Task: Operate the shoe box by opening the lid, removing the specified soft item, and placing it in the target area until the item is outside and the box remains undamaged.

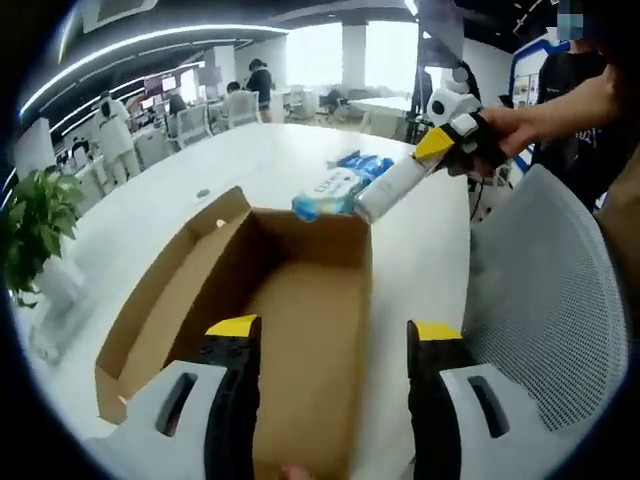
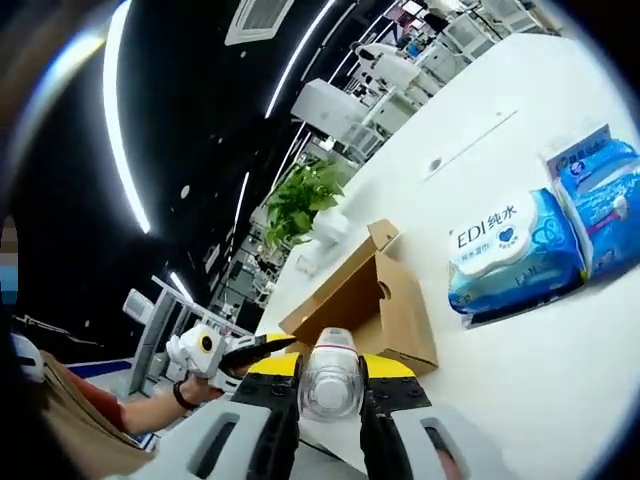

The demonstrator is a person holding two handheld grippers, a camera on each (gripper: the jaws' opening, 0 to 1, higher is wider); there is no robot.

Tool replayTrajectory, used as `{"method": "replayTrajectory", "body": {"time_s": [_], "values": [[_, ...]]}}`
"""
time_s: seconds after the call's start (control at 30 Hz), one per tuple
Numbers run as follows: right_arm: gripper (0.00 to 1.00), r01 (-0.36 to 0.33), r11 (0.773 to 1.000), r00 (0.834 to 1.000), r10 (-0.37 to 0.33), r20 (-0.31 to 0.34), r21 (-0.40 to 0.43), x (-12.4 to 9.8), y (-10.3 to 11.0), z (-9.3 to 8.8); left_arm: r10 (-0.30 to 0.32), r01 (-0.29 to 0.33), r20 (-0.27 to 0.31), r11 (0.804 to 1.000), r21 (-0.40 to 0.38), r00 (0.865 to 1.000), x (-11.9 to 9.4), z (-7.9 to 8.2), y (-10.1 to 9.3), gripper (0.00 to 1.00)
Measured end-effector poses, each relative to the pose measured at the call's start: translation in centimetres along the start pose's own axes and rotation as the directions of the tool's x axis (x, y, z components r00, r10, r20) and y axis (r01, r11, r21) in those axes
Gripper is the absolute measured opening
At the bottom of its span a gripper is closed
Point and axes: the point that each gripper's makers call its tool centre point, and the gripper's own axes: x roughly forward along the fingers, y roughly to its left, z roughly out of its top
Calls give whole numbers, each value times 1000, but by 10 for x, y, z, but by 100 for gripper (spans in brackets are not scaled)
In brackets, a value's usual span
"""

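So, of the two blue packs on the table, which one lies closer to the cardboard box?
The wipes pack with the white label printed "EDI". It lies between the cardboard box and the other blue pack, which sits farther out.

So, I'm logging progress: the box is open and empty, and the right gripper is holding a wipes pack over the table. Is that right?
One thing is wrong: the right gripper holds a clear bottle, not a wipes pack, as the right gripper view shows. The wipes pack lies on the table. The box is open and empty.
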Motion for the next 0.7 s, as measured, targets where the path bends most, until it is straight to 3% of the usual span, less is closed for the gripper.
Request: {"method": "replayTrajectory", "body": {"time_s": [0.27,0.53,0.63,0.7], "values": [[17,57,997,998,-57,9,-46,-13,-15,27,25,-23,13,991,-133,1000,-1,-15,1,61],[17,109,988,994,-108,15,-110,-24,-32,67,44,-42,8,982,-182,999,-2,-22,-2,59],[17,121,983,992,-124,-8,-137,-27,-38,79,55,-52,6,981,-189,998,-3,-22,-2,59],[17,134,971,989,-143,-33,-198,-29,-44,86,61,-59,4,980,-190,998,-3,-22,-2,59]]}}
